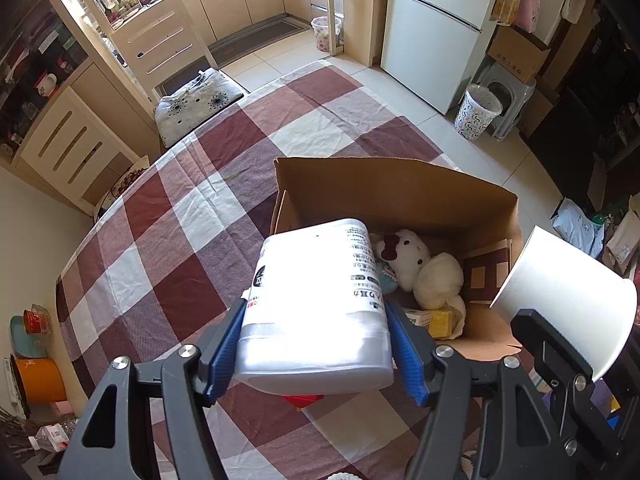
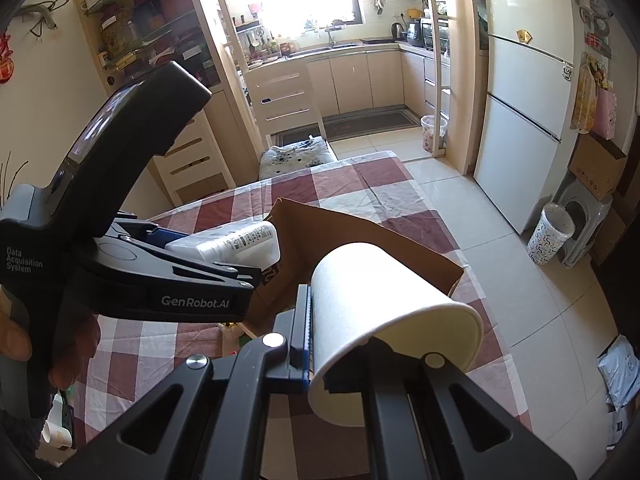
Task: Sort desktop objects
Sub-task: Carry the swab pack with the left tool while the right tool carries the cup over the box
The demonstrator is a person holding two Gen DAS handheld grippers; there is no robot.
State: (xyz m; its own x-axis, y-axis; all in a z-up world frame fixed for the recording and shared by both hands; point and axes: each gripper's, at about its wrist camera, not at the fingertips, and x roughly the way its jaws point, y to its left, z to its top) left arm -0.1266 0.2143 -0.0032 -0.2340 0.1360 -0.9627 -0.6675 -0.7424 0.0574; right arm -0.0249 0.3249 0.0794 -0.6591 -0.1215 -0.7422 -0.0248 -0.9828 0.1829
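Note:
My left gripper [image 1: 315, 320] is shut on a white plastic canister [image 1: 320, 272] with black print, its blue pads pressing both sides. The canister hangs tilted over the near left edge of an open cardboard box [image 1: 400, 192] on the checked tablecloth [image 1: 180, 240]. White plush toys [image 1: 404, 256] and a small yellow item [image 1: 440, 322] lie in the box. My right gripper [image 2: 314, 308] is shut on the wall of a white paper cup [image 2: 380, 300], one finger outside and one inside, just right of the box [image 2: 340, 232]. In that view the left gripper [image 2: 240, 254] and canister [image 2: 236, 240] are on the left.
A chair with a patterned cushion [image 1: 196, 108] stands at the table's far edge. A white fridge [image 1: 436, 32] and a patterned bin [image 1: 476, 112] stand on the tiled floor to the right. A red item [image 1: 304, 400] lies on the cloth under the canister. A hand [image 2: 16, 340] holds the left gripper.

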